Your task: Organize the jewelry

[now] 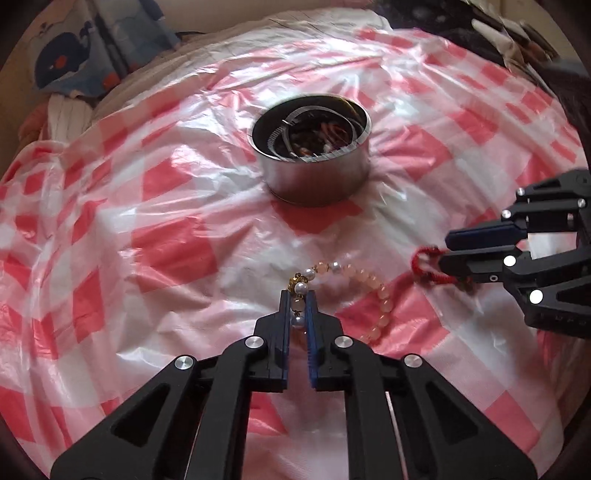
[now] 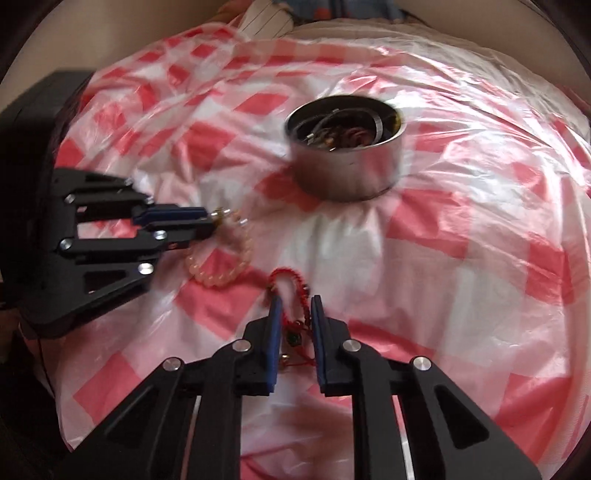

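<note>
A pink bead bracelet (image 1: pixel 373 291) with pearl and gold beads lies on the checked cloth. My left gripper (image 1: pixel 298 295) is shut on its pearl end; it also shows in the right wrist view (image 2: pixel 208 225) with the bracelet (image 2: pixel 221 266). My right gripper (image 2: pixel 295 301) straddles a red cord bracelet (image 2: pixel 291 284) with its jaws a little apart, the cord lying between them. In the left wrist view the right gripper (image 1: pixel 445 251) sits over the red cord (image 1: pixel 424 258). A round metal tin (image 1: pixel 314 155) holding several jewelry pieces stands beyond both; it also shows in the right wrist view (image 2: pixel 347 170).
A red-and-white checked plastic sheet (image 1: pixel 166 240) covers the rumpled surface. A whale-print fabric (image 1: pixel 70 55) lies at the far left edge. Dark objects (image 1: pixel 517 33) sit at the far right.
</note>
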### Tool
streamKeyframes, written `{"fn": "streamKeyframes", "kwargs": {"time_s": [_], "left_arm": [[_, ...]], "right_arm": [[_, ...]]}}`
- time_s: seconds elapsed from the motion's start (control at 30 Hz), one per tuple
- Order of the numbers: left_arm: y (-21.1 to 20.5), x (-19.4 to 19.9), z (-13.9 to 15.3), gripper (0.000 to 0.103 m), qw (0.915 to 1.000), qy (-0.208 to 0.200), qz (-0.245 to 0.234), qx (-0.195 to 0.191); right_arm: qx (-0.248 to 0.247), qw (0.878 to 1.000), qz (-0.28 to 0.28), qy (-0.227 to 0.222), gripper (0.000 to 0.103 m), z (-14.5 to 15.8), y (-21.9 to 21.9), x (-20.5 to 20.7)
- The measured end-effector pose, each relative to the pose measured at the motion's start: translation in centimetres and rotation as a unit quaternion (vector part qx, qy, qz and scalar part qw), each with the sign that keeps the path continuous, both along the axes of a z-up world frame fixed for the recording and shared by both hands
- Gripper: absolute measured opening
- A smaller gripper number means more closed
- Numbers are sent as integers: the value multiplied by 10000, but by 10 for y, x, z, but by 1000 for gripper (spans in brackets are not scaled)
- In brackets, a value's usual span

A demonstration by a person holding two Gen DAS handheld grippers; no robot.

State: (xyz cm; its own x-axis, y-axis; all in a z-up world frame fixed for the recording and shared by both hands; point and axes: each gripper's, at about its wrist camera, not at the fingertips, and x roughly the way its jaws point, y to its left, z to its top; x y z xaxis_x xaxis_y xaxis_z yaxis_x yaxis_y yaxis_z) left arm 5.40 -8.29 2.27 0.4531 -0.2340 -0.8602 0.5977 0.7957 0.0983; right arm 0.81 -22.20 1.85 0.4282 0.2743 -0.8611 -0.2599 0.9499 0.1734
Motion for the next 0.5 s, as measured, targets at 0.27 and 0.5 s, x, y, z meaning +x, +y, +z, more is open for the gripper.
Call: {"fn": "streamKeyframes", "kwargs": {"time_s": [0.27, 0.5], "left_arm": [[11, 8, 6, 18, 9988, 162, 198, -421], [-2, 3, -11, 34, 9997, 1, 29, 236]], "right_arm": [[55, 9999, -50, -142, 66, 6, 1, 2], [-195, 9996, 185, 98, 20, -8, 13, 5]]}}
